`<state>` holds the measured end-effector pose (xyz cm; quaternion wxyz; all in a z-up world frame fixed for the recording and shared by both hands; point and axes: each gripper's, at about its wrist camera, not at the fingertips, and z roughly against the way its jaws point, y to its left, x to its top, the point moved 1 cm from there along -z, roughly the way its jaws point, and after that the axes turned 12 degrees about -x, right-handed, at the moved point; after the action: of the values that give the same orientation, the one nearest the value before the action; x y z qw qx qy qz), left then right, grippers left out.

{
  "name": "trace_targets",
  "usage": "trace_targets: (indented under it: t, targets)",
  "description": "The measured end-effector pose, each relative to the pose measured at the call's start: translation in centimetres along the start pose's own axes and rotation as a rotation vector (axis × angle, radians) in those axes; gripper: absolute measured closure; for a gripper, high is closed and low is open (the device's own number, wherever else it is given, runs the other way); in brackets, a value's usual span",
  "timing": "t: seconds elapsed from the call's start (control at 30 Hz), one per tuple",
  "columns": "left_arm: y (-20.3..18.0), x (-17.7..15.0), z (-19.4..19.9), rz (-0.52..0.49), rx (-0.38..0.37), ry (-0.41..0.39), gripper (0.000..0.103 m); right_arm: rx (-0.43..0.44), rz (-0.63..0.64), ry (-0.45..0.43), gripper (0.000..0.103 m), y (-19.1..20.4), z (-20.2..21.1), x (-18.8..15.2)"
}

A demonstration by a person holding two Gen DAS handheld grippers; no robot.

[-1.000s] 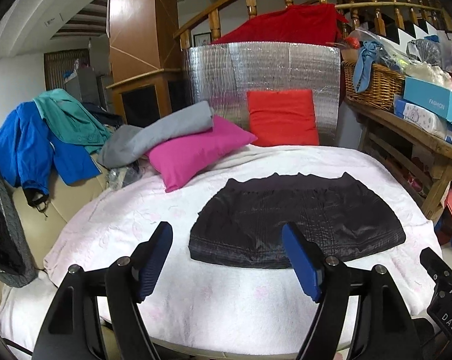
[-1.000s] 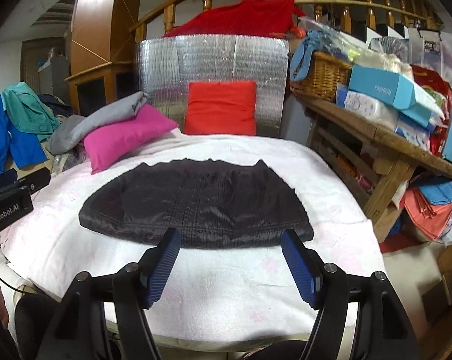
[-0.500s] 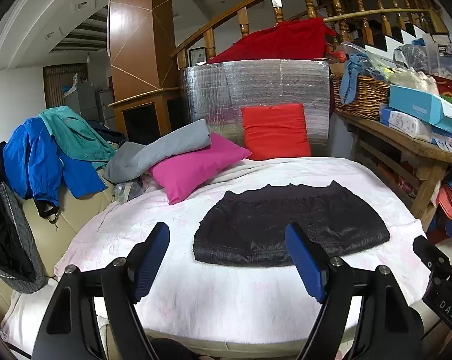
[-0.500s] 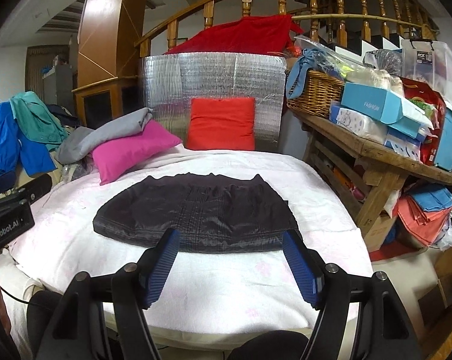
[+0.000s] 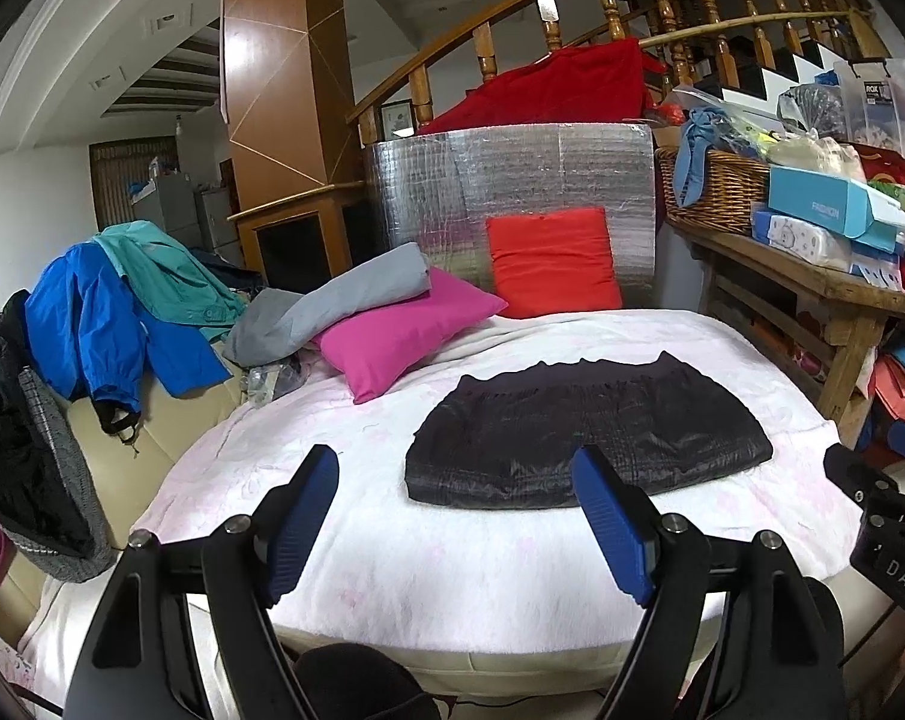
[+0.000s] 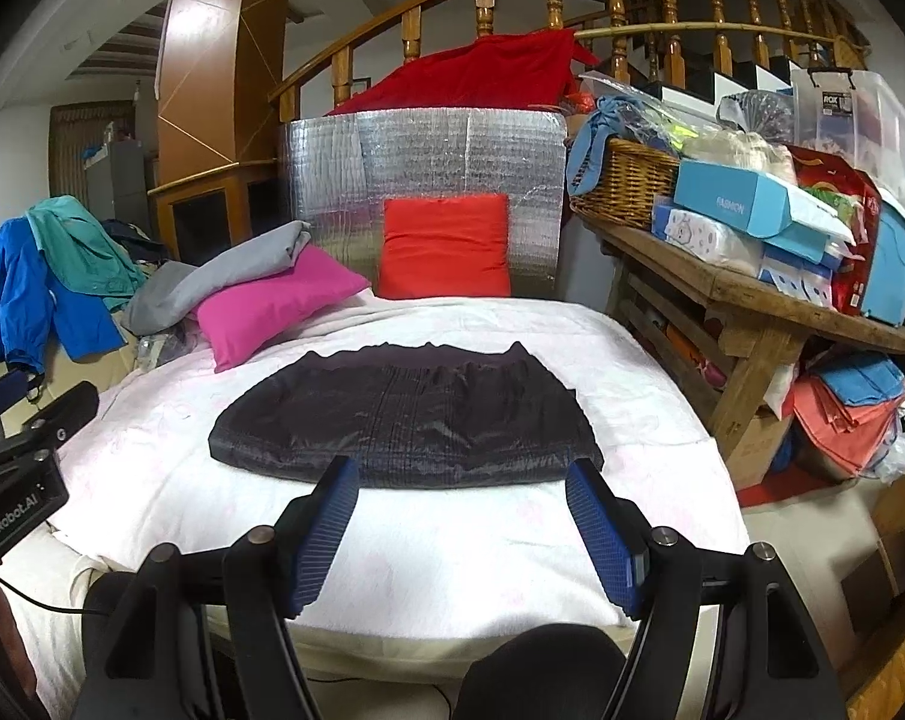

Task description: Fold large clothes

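A black garment (image 5: 584,432) (image 6: 404,414) lies flat on the white, pink-flowered cover (image 5: 452,564) (image 6: 452,552) of the round bed, folded into a fan shape with its curved edge toward me. My left gripper (image 5: 455,468) hangs open over the bed's near edge, short of the garment's left corner, with nothing between its blue pads. My right gripper (image 6: 461,474) is open too, its tips just before the garment's near edge and apart from it. Each gripper's body shows at the side of the other's view.
A pink pillow (image 5: 404,330) under a grey cloth (image 5: 332,306) and a red pillow (image 5: 551,261) lie at the back by a silver foil panel (image 5: 512,180). Blue and teal jackets (image 5: 116,300) hang left. A wooden bench (image 6: 752,306) loaded with boxes and a basket stands right.
Both grippers have drawn back and upward from the bed, so the garment looks smaller and farther. The left jaws stand slightly wider. The garment has not moved.
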<state>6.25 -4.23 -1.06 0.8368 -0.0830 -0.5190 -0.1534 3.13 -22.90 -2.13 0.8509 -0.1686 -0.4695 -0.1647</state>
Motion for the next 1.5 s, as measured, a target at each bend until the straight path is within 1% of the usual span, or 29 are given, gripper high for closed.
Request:
trace_targets:
  t: [0.1, 0.17, 0.2, 0.23, 0.4, 0.67, 1.5]
  targets:
    - [-0.3, -0.2, 1.2, -0.008, 0.004, -0.015, 0.021, 0.006, -0.01, 0.006, 0.028, -0.2, 0.5, -0.2]
    - [-0.5, -0.3, 1.8, -0.015, 0.006, -0.022, 0.018, 0.006, -0.015, 0.004, 0.028, -0.2, 1.0, -0.4]
    - [-0.6, -0.3, 2.1, -0.02, 0.01, -0.027, 0.013, 0.007, -0.022, 0.003, 0.028, -0.3, 1.2, -0.4]
    - [-0.6, -0.3, 2.4, -0.027, 0.018, -0.038, 0.011, 0.007, -0.028, 0.002, 0.028, -0.4, 1.4, -0.4]
    - [-0.8, -0.4, 3.3, -0.033, 0.025, -0.055, 0.011, 0.009, -0.033, -0.001, 0.028, -0.5, 1.7, -0.3]
    - [-0.2, -0.5, 2.9, -0.002, 0.025, -0.033, 0.011, 0.013, -0.03, -0.001, 0.028, -0.3, 1.8, -0.2]
    - [0.0, -0.7, 2.6, -0.001, 0.028, -0.024, 0.011, 0.015, -0.05, 0.01, 0.028, -0.7, 1.2, -0.2]
